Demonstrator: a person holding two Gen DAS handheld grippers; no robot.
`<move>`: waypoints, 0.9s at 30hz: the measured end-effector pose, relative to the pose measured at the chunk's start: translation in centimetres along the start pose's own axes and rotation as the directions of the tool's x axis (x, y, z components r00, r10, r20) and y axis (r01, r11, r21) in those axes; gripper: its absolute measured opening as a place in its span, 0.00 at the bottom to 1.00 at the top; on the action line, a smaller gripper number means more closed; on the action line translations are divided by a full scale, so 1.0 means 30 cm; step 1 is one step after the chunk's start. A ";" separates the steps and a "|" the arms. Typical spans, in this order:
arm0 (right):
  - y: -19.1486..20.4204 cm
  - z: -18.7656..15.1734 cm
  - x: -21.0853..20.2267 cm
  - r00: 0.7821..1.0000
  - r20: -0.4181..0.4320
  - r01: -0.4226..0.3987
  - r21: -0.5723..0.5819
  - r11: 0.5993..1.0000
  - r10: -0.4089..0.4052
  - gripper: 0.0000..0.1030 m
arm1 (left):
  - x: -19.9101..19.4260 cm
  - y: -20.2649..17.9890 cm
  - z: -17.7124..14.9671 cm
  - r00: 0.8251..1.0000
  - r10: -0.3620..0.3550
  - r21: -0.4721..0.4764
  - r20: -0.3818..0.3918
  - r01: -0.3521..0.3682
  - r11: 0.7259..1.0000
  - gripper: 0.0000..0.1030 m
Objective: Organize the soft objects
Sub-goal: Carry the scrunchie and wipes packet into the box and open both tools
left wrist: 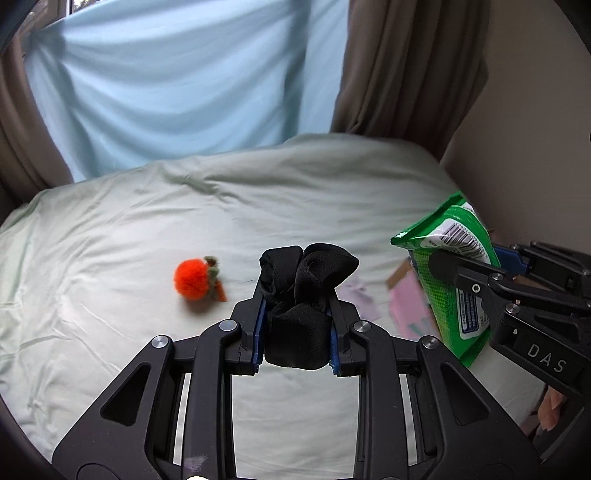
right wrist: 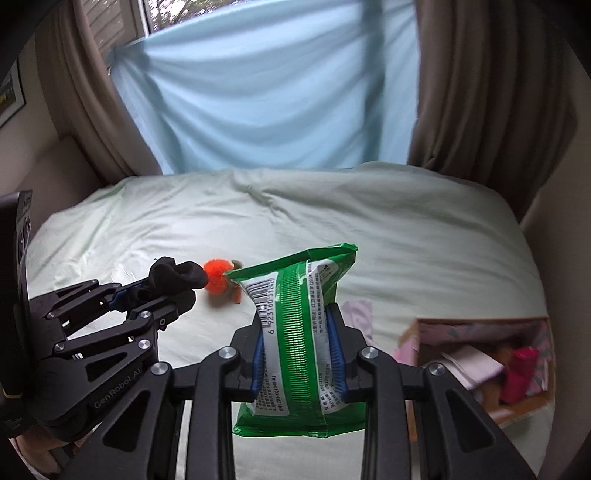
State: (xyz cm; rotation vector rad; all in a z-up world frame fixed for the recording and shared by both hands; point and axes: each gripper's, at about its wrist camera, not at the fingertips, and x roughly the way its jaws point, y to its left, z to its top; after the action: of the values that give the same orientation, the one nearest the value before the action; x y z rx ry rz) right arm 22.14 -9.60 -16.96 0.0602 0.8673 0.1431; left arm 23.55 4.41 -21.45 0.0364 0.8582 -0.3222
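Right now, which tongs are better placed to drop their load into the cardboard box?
Probably the right tongs. They grip the green wipes pack, and the box lies just to their right. The left tongs, gripping the black sock, are further from it, beyond the right ones.

Bedroom backdrop around the bed

The pale green bed [right wrist: 369, 229] fills the room; behind it hangs a light blue sheet [right wrist: 266, 92], flanked by brown curtains [right wrist: 480, 92], with a window [right wrist: 166, 14] above.

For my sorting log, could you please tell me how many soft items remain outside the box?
3: a black sock in the left hand-held gripper, green pack in the right hand-held gripper, and an orange pompom on the bed.
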 end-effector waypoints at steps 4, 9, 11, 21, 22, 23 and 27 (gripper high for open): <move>-0.076 -0.009 -0.113 1.000 0.020 0.020 0.030 0.999 -0.021 0.26 | -0.096 -0.123 0.021 1.000 -0.008 -0.005 0.021 0.008 1.000 0.22; -0.236 -0.026 -0.238 0.999 0.035 0.031 0.064 0.997 -0.034 0.26 | -0.147 -0.303 0.046 0.999 0.000 -0.034 0.035 0.001 0.999 0.22; -0.321 -0.031 -0.272 0.999 0.035 0.032 0.069 0.997 -0.034 0.26 | -0.152 -0.377 0.051 0.999 0.002 -0.050 0.038 0.000 0.999 0.22; -0.727 -0.062 -0.321 0.998 0.003 0.057 0.083 0.995 -0.057 0.26 | 0.000 -0.772 0.055 1.000 -0.004 -0.086 -0.021 0.002 0.996 0.22; -0.764 -0.066 -0.312 0.998 -0.003 0.057 0.085 0.995 -0.057 0.26 | 0.026 -0.804 0.051 1.000 -0.002 -0.087 -0.030 -0.001 0.996 0.22; -0.801 -0.071 -0.297 0.998 -0.012 0.055 0.088 0.995 -0.054 0.26 | 0.062 -0.830 0.048 0.999 0.001 -0.090 -0.044 -0.004 0.996 0.22; -0.915 -0.097 -0.220 0.998 -0.061 0.042 0.107 0.993 -0.036 0.26 | 0.194 -0.904 0.023 0.994 0.006 -0.112 -0.106 -0.018 0.994 0.22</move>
State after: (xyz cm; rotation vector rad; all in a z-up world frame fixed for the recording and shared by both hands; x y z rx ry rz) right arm 18.49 -37.73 -16.90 0.1408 0.9341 0.0616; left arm 19.65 -23.02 -22.73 -0.0469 0.9791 -0.2621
